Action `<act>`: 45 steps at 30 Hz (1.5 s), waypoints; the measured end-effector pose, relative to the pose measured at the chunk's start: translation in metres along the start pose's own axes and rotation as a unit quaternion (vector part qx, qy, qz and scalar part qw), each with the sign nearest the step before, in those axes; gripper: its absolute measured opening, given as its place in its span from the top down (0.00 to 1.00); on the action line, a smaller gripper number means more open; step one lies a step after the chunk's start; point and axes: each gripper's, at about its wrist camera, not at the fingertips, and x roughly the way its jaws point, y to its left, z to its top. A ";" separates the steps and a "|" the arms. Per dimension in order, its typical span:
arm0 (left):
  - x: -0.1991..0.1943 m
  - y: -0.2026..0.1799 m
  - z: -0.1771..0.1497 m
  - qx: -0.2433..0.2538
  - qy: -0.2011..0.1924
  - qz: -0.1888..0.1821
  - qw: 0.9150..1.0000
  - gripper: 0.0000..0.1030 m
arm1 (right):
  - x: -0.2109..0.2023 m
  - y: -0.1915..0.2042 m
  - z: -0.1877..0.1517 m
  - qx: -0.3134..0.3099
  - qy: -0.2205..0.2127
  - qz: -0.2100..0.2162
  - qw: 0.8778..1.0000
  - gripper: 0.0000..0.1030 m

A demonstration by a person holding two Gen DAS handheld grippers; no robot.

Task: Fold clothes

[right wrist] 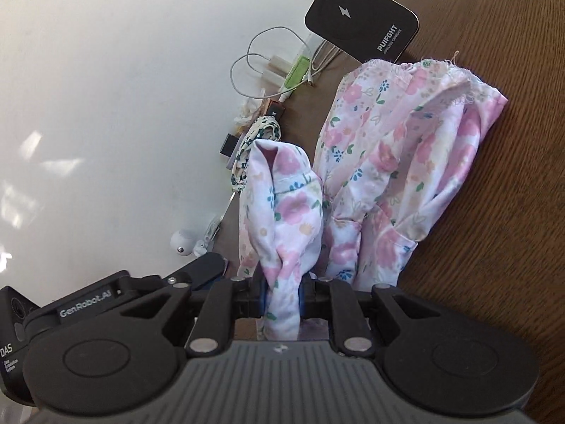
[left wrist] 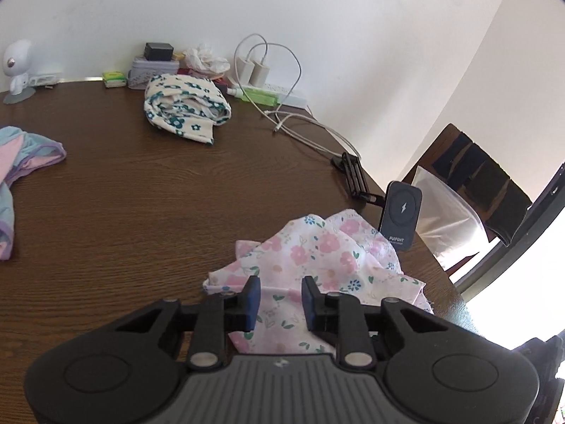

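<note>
Your right gripper (right wrist: 282,293) has its fingers clamped on a bunched end of the pink floral garment (right wrist: 392,162), lifted off the surface (right wrist: 494,212); your left gripper (left wrist: 281,296), fingers apart, hovers just above the crumpled rest, directly ahead.

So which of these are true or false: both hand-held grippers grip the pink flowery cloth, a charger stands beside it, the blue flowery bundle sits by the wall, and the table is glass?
1. Both grip the pink floral cloth. False: the right hand-held gripper is shut on it; the left hand-held gripper is open above it.
2. A wireless charger stands beside the cloth. True.
3. The blue floral bundle lies near the wall. True.
4. The table is glass. False: it looks like dark wood.
</note>
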 end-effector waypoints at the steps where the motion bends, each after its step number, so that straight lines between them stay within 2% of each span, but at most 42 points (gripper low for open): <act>1: 0.005 0.000 -0.001 0.001 0.005 0.003 1.000 0.82 | 0.001 -0.001 0.002 -0.002 0.005 -0.002 1.000 0.82; 2: 0.010 -0.001 -0.002 0.002 0.010 0.008 1.000 0.82 | 0.003 -0.001 0.002 -0.002 0.011 -0.002 1.000 0.80; 4: 0.016 0.001 -0.003 0.003 0.014 0.011 1.000 0.83 | 0.006 -0.004 0.004 -0.003 0.023 -0.004 1.000 0.67; 5: 0.018 0.001 -0.003 0.002 0.015 0.012 1.000 0.82 | 0.005 -0.005 0.007 -0.005 0.025 -0.003 1.000 0.66; 9: 0.013 0.006 0.003 -0.004 0.009 -0.006 1.000 0.81 | -0.004 -0.004 0.019 -0.022 0.030 -0.001 0.999 0.52; 12: 0.003 0.009 0.014 0.017 -0.015 -0.005 1.000 0.71 | -0.011 -0.003 0.030 -0.034 0.045 -0.009 0.998 0.42; 14: 0.002 0.009 0.024 0.055 -0.022 0.013 0.998 0.62 | -0.013 -0.002 0.036 -0.042 0.060 -0.015 0.997 0.42; 17: 0.012 0.011 0.036 0.119 -0.003 0.008 0.993 0.58 | -0.013 0.005 0.037 -0.060 0.097 -0.015 0.993 0.44; 20: 0.031 0.016 0.043 0.161 0.041 -0.021 0.986 0.58 | -0.010 0.015 0.031 -0.084 0.120 -0.013 0.989 0.58; 22: 0.042 0.021 0.043 0.167 0.063 -0.040 0.983 0.61 | -0.006 0.020 0.028 -0.094 0.131 -0.013 0.987 0.66; 23: 0.047 0.023 0.043 0.166 0.073 -0.053 0.982 0.65 | -0.004 0.020 0.027 -0.096 0.136 -0.014 0.986 0.68; 24: 0.052 0.026 0.043 0.165 0.083 -0.066 0.981 0.74 | -0.002 0.020 0.025 -0.097 0.141 -0.015 0.985 0.74; 25: 0.055 0.029 0.043 0.159 0.090 -0.084 0.980 0.96 | -0.001 0.019 0.024 -0.096 0.144 -0.016 0.985 0.79; 29: 0.055 0.027 0.052 0.152 0.081 -0.098 0.980 0.98 | 0.009 0.012 0.021 -0.069 0.160 -0.003 0.985 0.87; 32: 0.052 0.021 0.060 0.153 0.064 -0.109 0.980 0.98 | 0.003 0.004 0.016 -0.027 0.158 0.048 0.986 0.88; 34: 0.058 0.018 0.061 0.152 0.065 -0.101 0.981 0.97 | 0.007 0.004 0.012 -0.026 0.157 0.042 0.986 0.88; 36: 0.063 0.015 0.060 0.151 0.069 -0.090 0.982 0.93 | 0.011 0.003 0.010 -0.025 0.162 0.035 0.986 0.88; 37: 0.061 0.015 0.059 0.150 0.063 -0.083 0.983 0.84 | 0.012 0.003 0.009 -0.025 0.166 0.032 0.985 0.86; 38: 0.058 0.016 0.058 0.149 0.056 -0.077 0.984 0.69 | 0.014 0.003 0.008 -0.024 0.171 0.029 0.985 0.83; 39: 0.055 0.017 0.058 0.148 0.048 -0.070 0.985 0.53 | 0.011 0.003 0.009 -0.028 0.174 0.028 0.984 0.77; 40: 0.048 0.019 0.057 0.146 0.035 -0.067 0.986 0.49 | 0.009 0.004 0.011 -0.031 0.177 0.026 0.983 0.62; 41: 0.039 0.021 0.056 0.144 0.021 -0.063 0.987 0.47 | 0.003 0.005 0.014 -0.042 0.175 0.026 0.983 0.56; 42: 0.030 0.023 0.054 0.144 0.009 -0.059 0.988 0.47 | -0.002 0.006 0.018 -0.052 0.173 0.026 0.983 0.44; 45: 0.000 0.026 0.039 0.161 -0.019 -0.032 0.986 0.44 | -0.028 0.014 0.038 -0.117 0.162 0.005 0.980 0.41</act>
